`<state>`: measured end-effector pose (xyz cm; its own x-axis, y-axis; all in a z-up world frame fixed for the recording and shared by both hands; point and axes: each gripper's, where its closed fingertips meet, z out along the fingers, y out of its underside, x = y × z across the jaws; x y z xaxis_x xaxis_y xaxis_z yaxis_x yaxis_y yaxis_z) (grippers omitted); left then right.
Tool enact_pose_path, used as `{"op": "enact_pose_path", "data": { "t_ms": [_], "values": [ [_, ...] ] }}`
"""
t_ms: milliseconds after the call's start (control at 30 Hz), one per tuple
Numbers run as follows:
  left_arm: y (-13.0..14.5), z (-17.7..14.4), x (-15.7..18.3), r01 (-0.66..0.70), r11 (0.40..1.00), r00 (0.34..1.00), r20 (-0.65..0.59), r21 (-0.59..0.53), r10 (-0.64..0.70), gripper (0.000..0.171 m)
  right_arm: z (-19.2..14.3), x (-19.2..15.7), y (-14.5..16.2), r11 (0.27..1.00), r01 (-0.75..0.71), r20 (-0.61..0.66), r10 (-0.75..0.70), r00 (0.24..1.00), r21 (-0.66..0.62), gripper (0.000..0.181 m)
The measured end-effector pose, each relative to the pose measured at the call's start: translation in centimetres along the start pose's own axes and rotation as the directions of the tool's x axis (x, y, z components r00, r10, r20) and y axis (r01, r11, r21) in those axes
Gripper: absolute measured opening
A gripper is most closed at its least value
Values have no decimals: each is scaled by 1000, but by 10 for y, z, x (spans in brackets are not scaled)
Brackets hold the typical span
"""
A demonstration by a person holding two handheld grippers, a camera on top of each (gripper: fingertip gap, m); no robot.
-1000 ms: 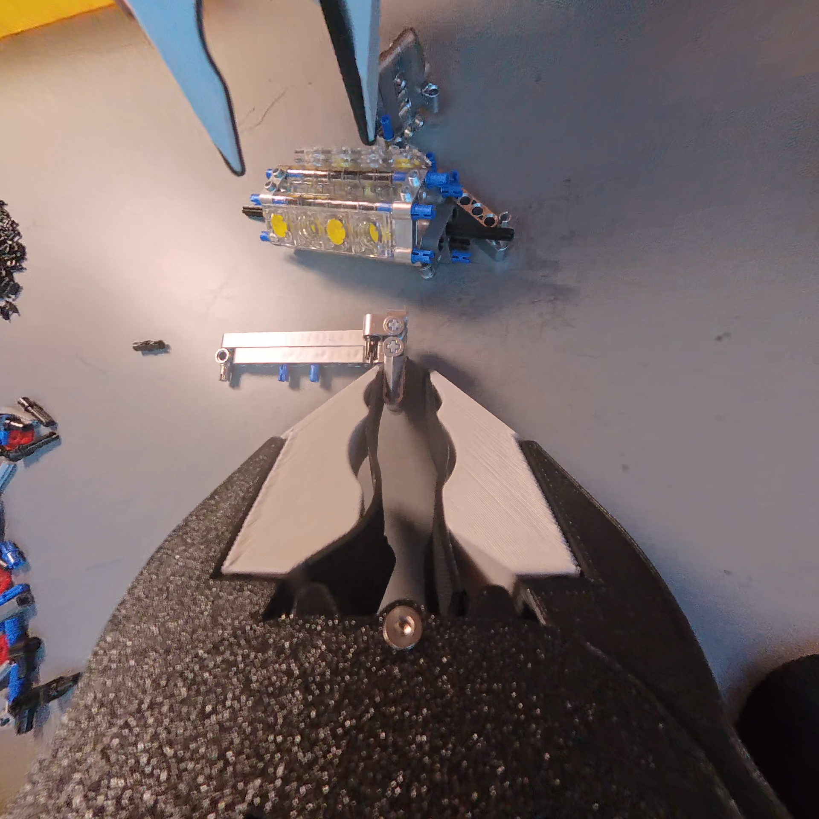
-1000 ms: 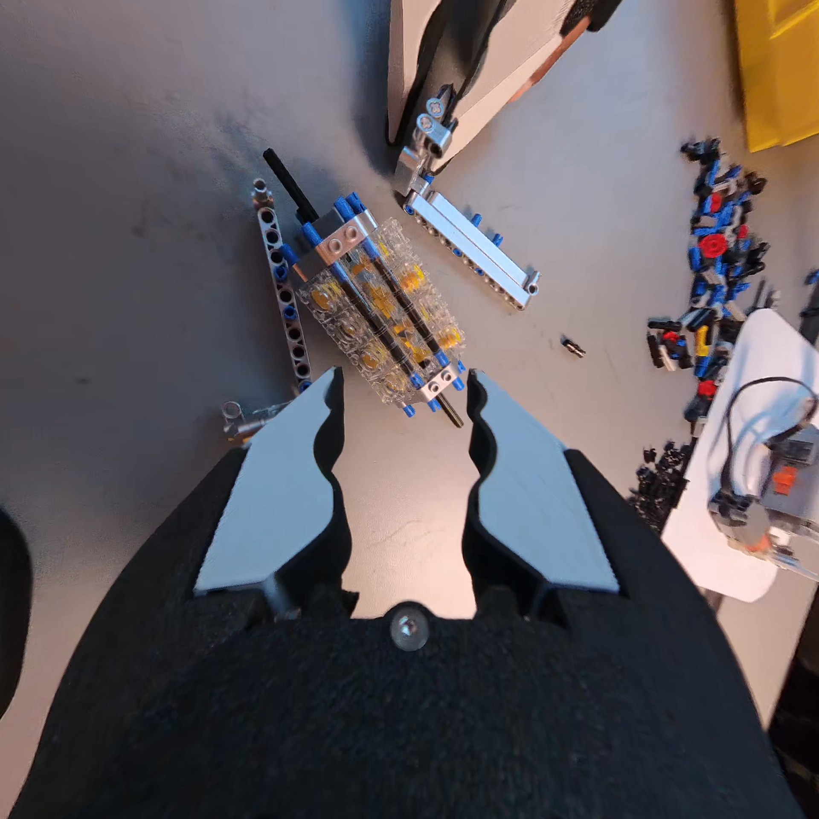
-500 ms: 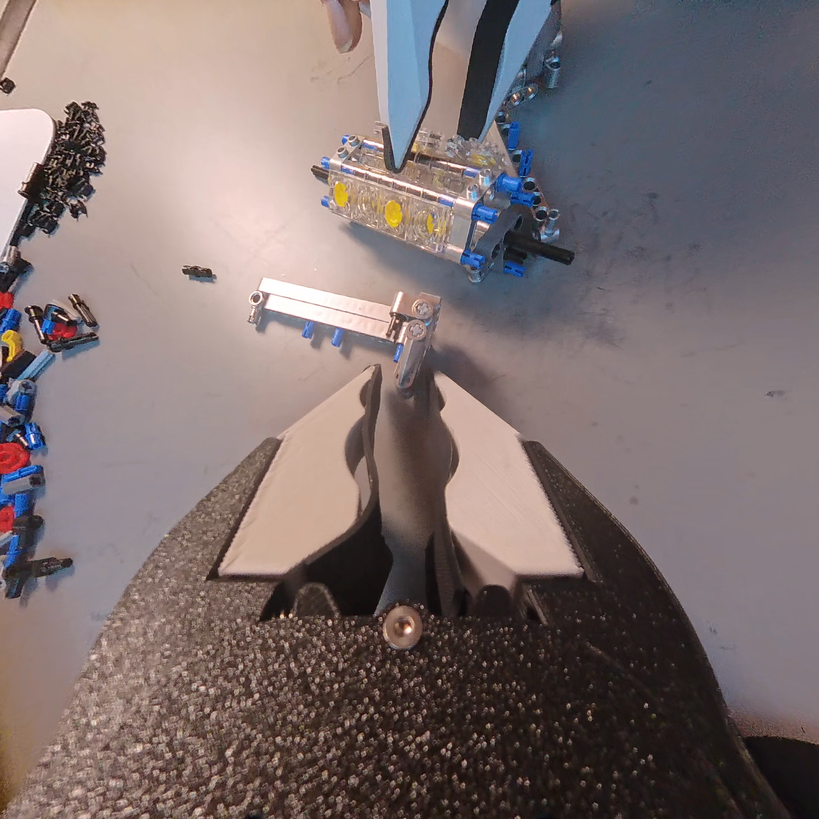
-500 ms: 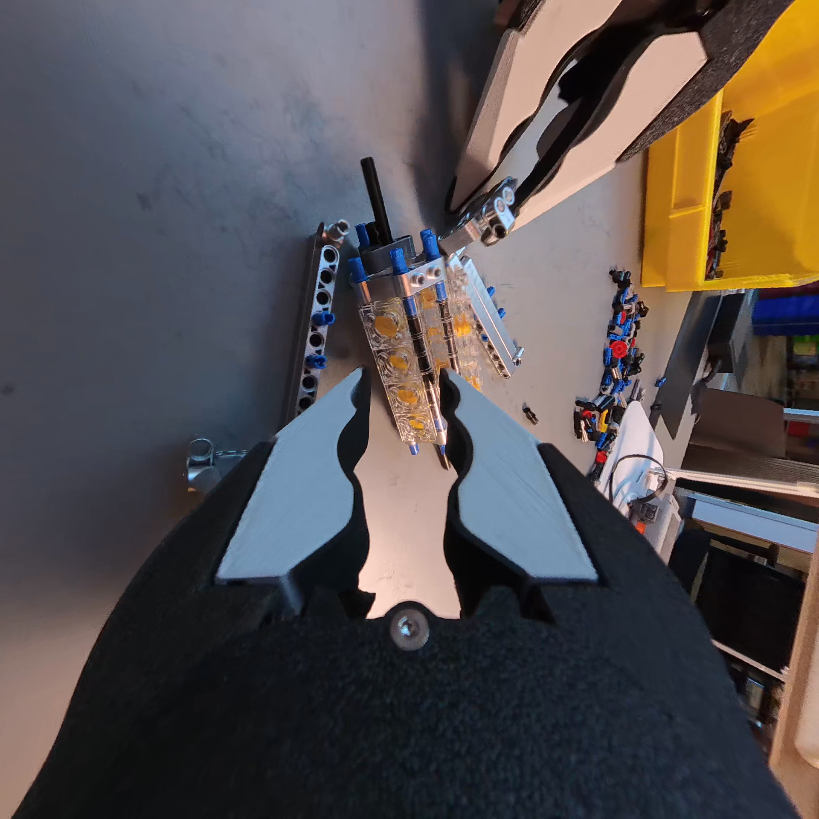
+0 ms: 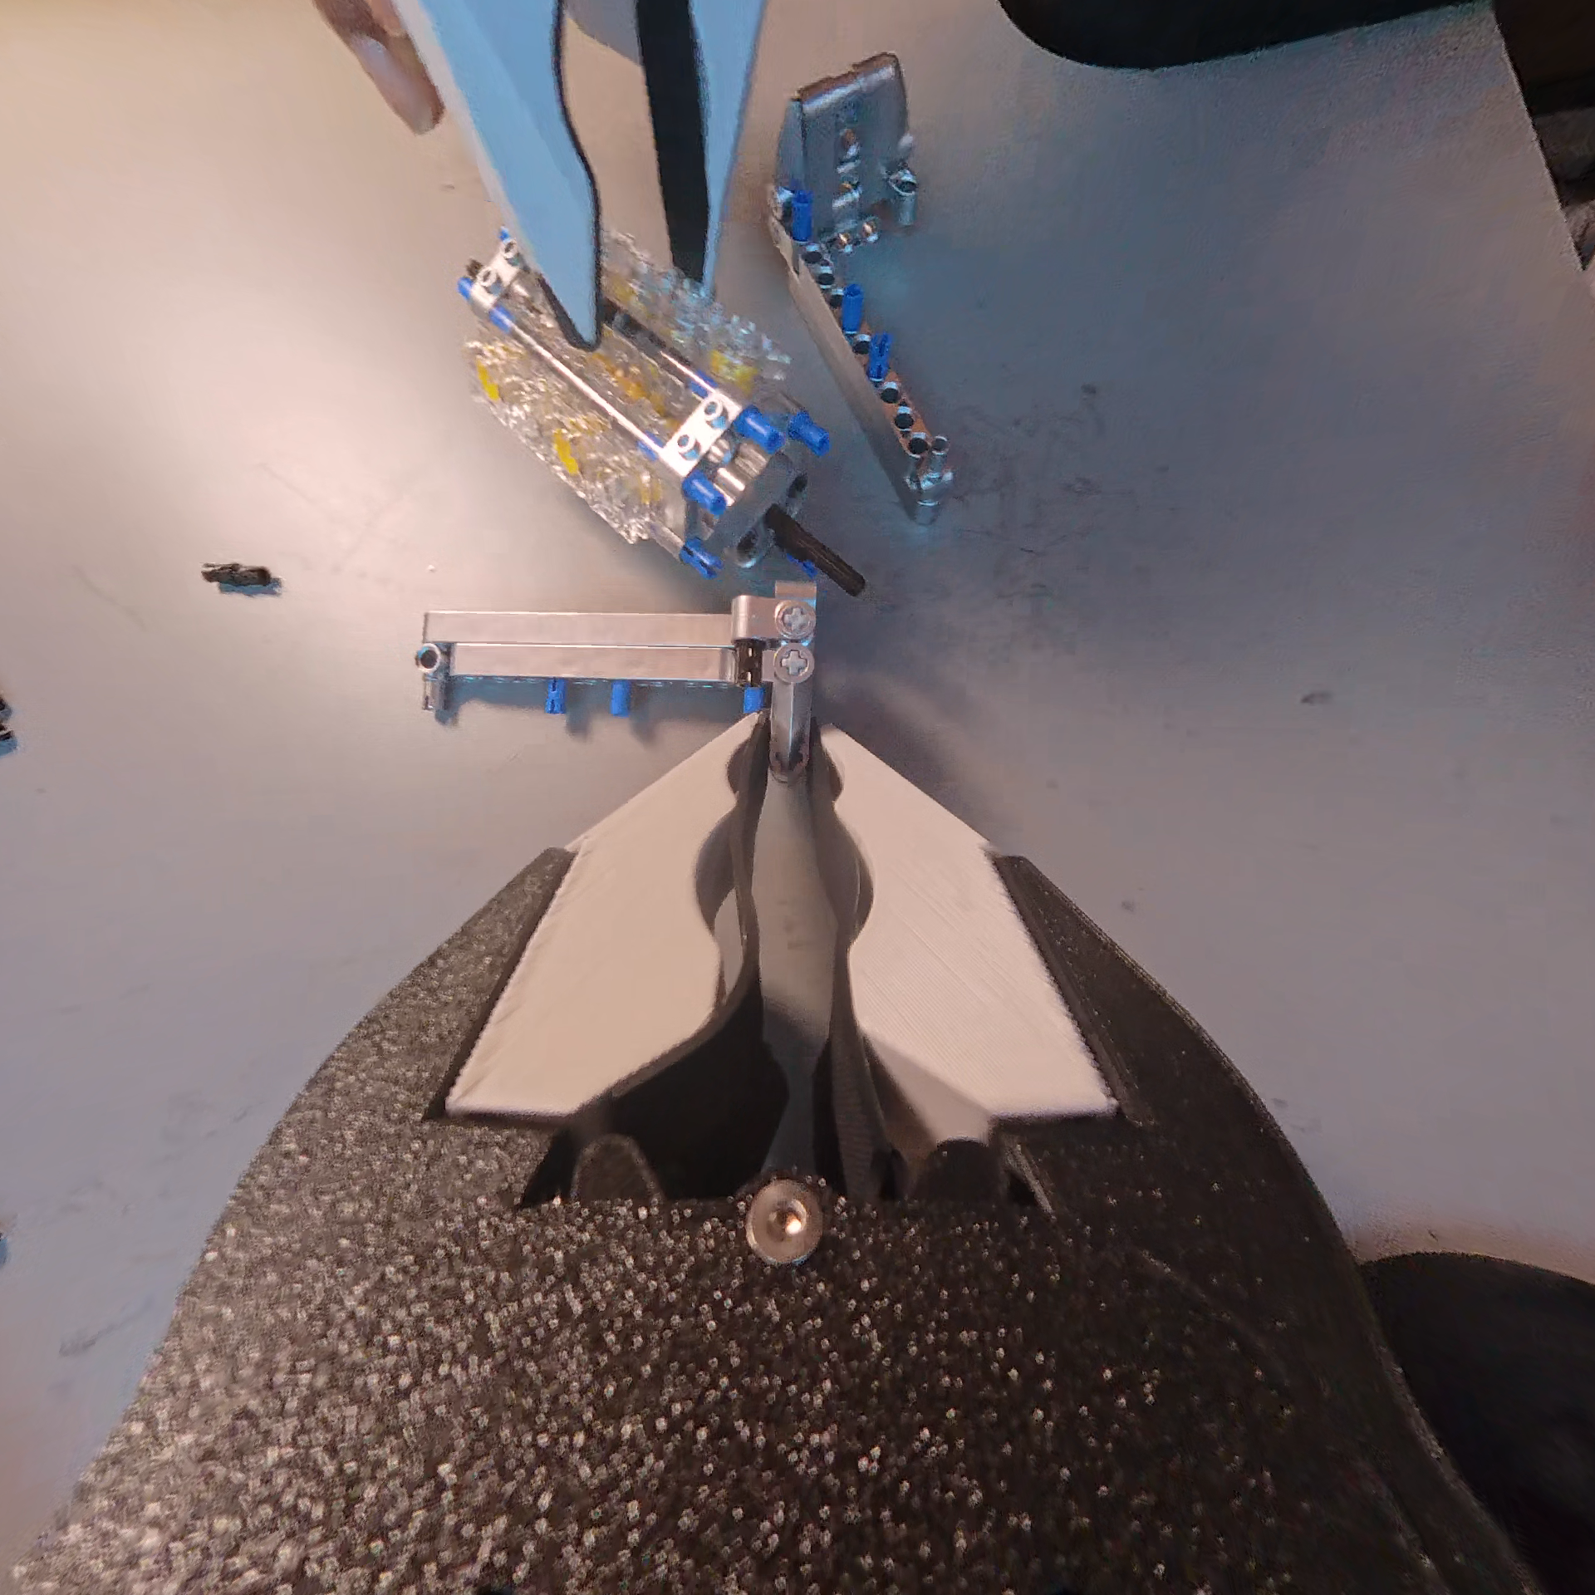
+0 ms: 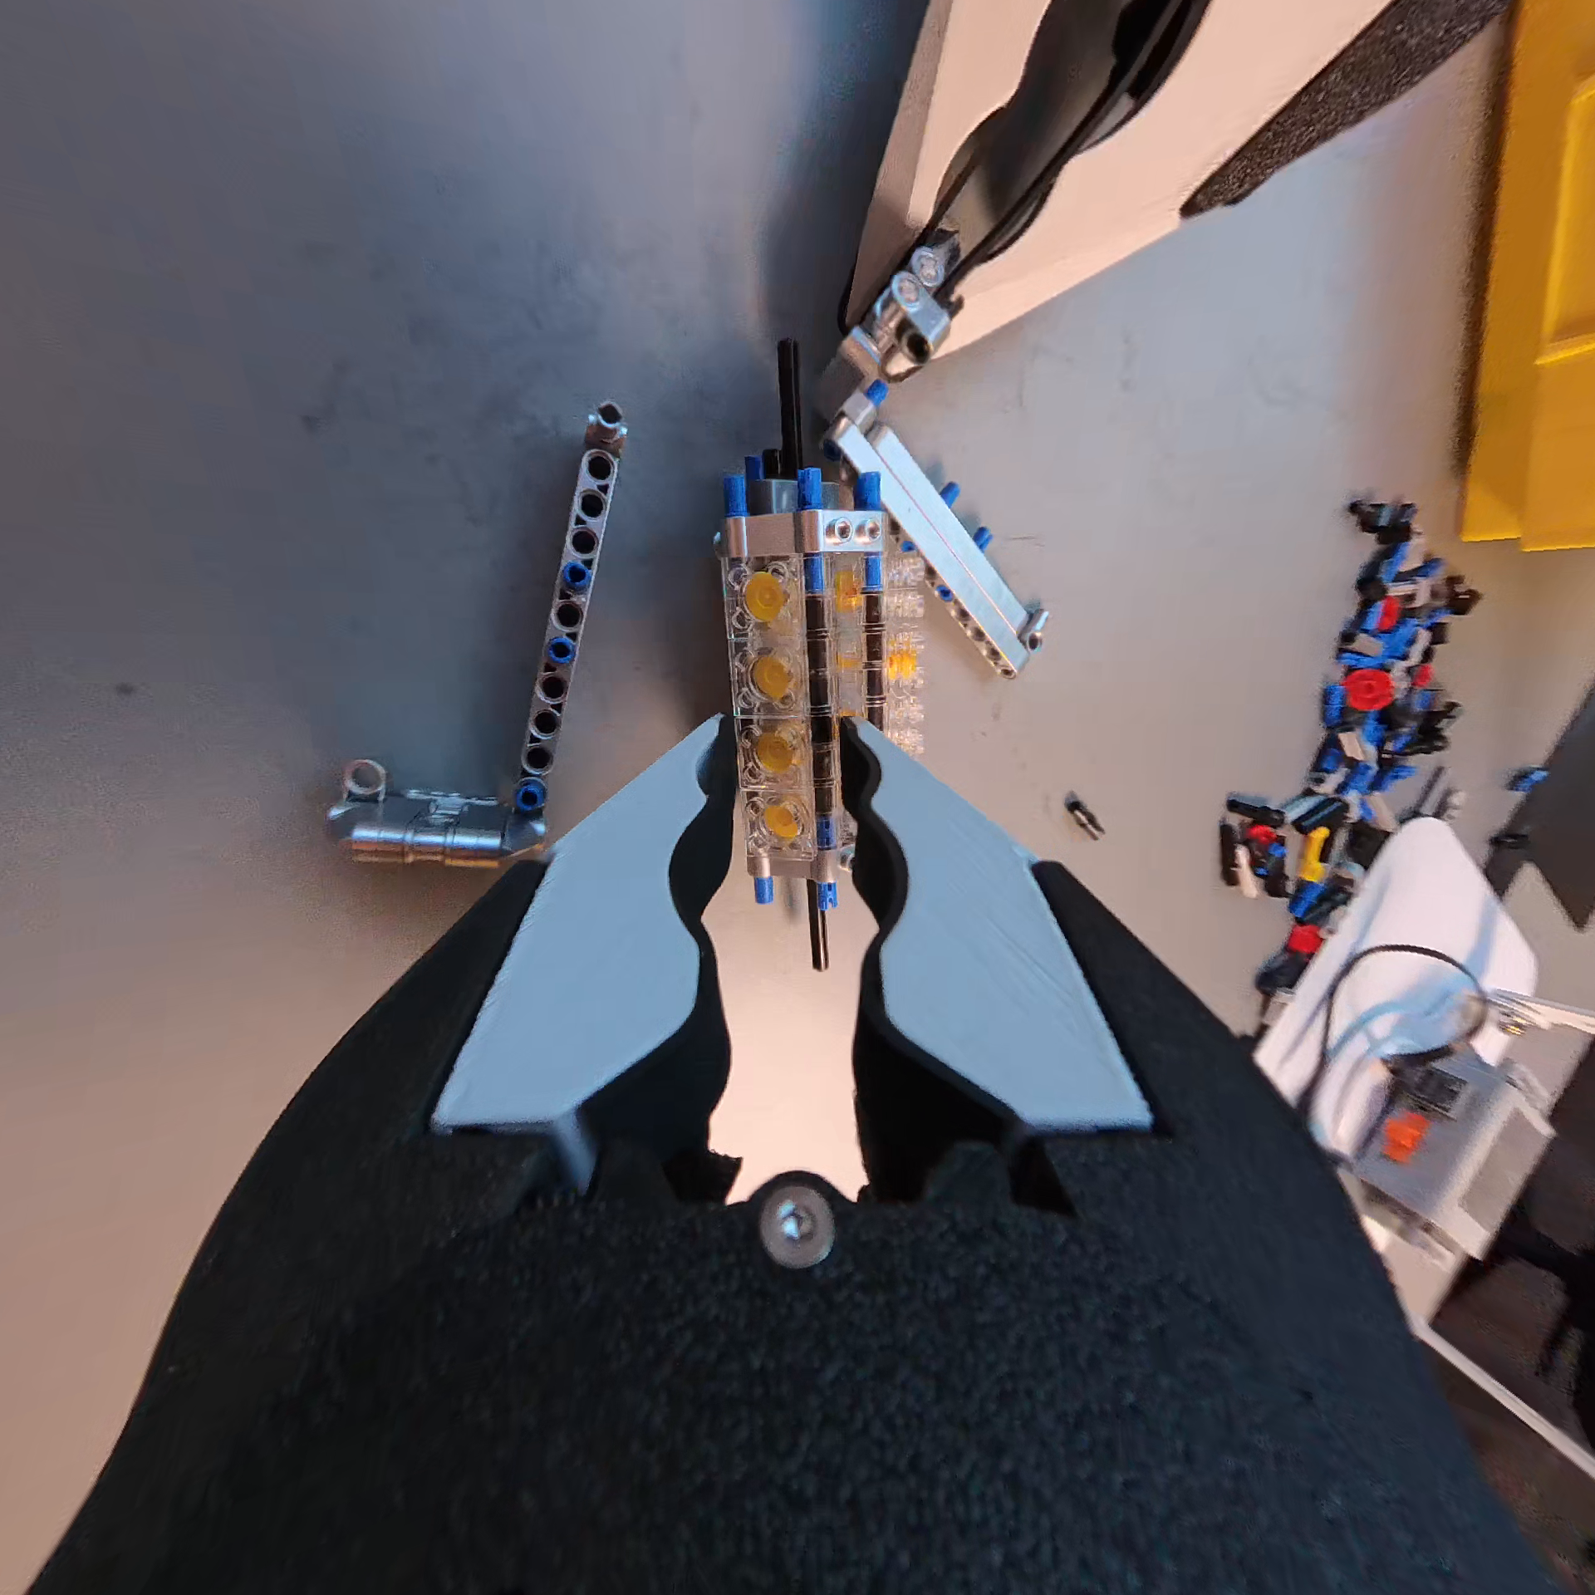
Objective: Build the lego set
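My left gripper (image 5: 787,747) is closed down on the short grey connector (image 5: 790,690) at the end of the double grey beam (image 5: 587,643). Jaws are pinched nearly together w/ only that stub between them, so the beam sticks out sideways to the gripper's left, blue pins pointing down. I judge the end grip is what keeps the beam's length free.

Right gripper (image 6: 781,759) is clamped on the clear engine block (image 6: 790,682), the piece w/ yellow pistons, blue pins and a black axle through it. Jaws are part open, as wide as the block, fingertips on its two long sides at the near half. Can't tell if the block is resting on the table (image 5: 1208,604) or just off it. Held lengthwise, prob. so the far end w/ the axle faces the beam.

Relative to the block: the beam's connector end sits just beside the axle tip, apart. A long holed grey beam (image 6: 570,604) w/ a grey fitting lies to the other side, near. Pile of small blue/black/red parts (image 6: 1364,716) is well apart, past the double beam, and one loose black pin (image 6: 1083,814) lies between.
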<state>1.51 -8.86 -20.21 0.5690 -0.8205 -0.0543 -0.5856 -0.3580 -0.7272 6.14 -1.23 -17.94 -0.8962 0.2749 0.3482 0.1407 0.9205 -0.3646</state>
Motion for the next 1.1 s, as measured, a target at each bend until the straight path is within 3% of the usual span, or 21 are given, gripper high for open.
{"op": "enact_pose_path", "data": {
  "t_ms": [133, 300, 533, 833, 1100],
  "values": [
    [-4, 4, 12, -65, 998, 997, -53, -13, 64, 5, -5, -7, -8, 998, -63, 207, 61, 976, 4, 21],
    [-1, 6, 10, -98, 995, 995, -24, -34, 98, 8, 1, -14, -23, 992, -121, 436, 122, 892, -32, 21],
    [2, 2, 3, -80, 997, 996, 42, -24, 81, 14, 6, -4, -31, 976, -209, 564, 205, 800, -58, 22],
    [5, 2, 1, -8, 1000, 1000, 9, 22, 7, 17, 9, 1, -34, 971, -225, 541, 234, 808, -84, 22],
    [5, 1, -4, 57, 998, 998, 8, 36, -58, 16, 18, 16, -30, 986, -158, 317, 169, 933, -60, 25]
  ]
}}
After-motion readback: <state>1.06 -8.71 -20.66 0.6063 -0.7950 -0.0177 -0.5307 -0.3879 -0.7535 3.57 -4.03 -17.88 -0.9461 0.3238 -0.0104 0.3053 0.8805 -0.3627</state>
